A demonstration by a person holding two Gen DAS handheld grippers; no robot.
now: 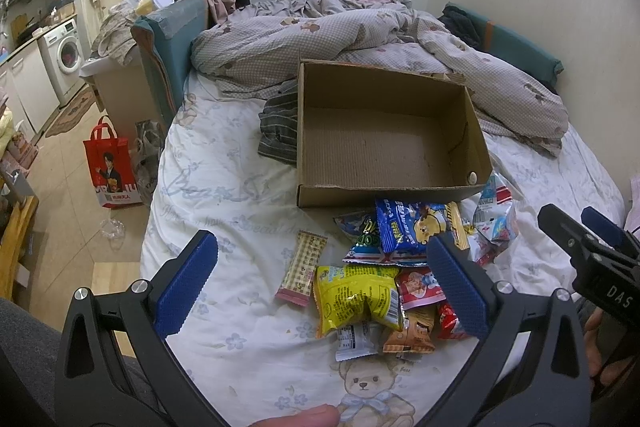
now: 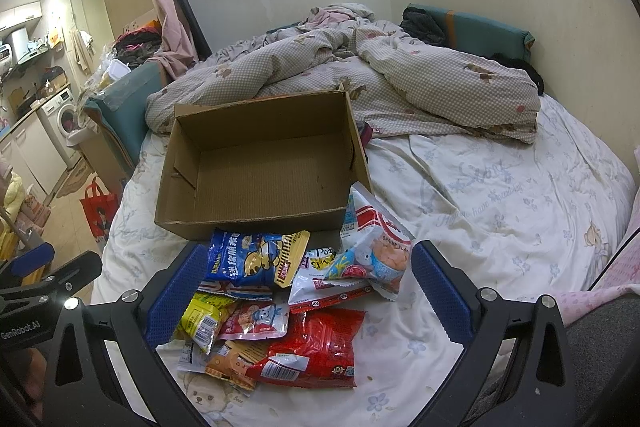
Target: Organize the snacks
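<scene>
On the bed sheet (image 1: 224, 187), cardboard box (image 1: 384, 147) opening upward, snack packets (image 2: 280, 299) heaped before it.

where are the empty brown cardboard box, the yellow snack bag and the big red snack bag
empty brown cardboard box (image 1: 372, 143), left wrist view, bare inner floor
yellow snack bag (image 1: 356, 297), left wrist view, middle
big red snack bag (image 2: 316, 345), right wrist view, middle

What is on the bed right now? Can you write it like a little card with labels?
Place: white flower-print bedsheet with a teddy bear picture
Container: open brown cardboard box, nothing inside
Snacks: loose pile in front of the box, none packed yet
Top of pile: blue crinkly packet with a cartoon tiger
Nearest: big red plastic bag
Off to one side: slim pink checked bar, lying alone
Left gripper: open, empty
Right gripper: open, empty
</scene>
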